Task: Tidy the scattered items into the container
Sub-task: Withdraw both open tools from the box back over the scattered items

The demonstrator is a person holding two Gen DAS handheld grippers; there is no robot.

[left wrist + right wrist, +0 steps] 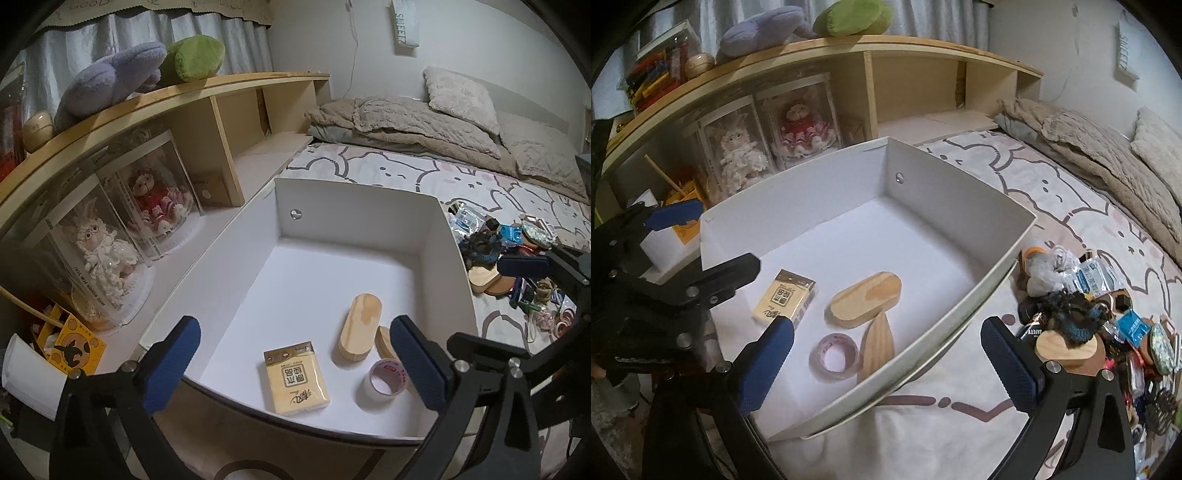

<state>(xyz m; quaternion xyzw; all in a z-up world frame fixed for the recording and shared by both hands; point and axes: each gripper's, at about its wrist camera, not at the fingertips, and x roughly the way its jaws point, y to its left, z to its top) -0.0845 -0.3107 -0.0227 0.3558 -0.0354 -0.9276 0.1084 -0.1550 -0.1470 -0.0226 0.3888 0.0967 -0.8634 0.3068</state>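
Your left gripper (pixel 295 360) hangs over the near edge of the white box (pixel 448 258), jaws spread wide and nothing between the blue pads. Your right gripper (pixel 886 363) sits just to the right of it, above the box's near right wall, jaws equally wide and holding nothing.

Look down into the box and you have four things lying on its white floor, all at the near end. A yellow tissue pack (pixel 295 378) lies flat to the left. Beside it, to the right, is a roll of clear tape (pixel 384 378) on its side. Just behind the tape, a long wooden oval block (pixel 360 325) lies flat, and a second wooden piece (pixel 877 347) leans tilted by the right wall, touching the oval block. The rest of the box floor is bare.

Outside the box, on the bed to the right, the scattered pile (pixel 1108 317) waits: packets, a dark knitted item, a round wooden disc (pixel 1067 347) and small bits I can't tell apart.

Further back, the wooden shelf (pixel 221 122) holds two dolls in clear cases, with plush toys (pixel 110 81) on top.
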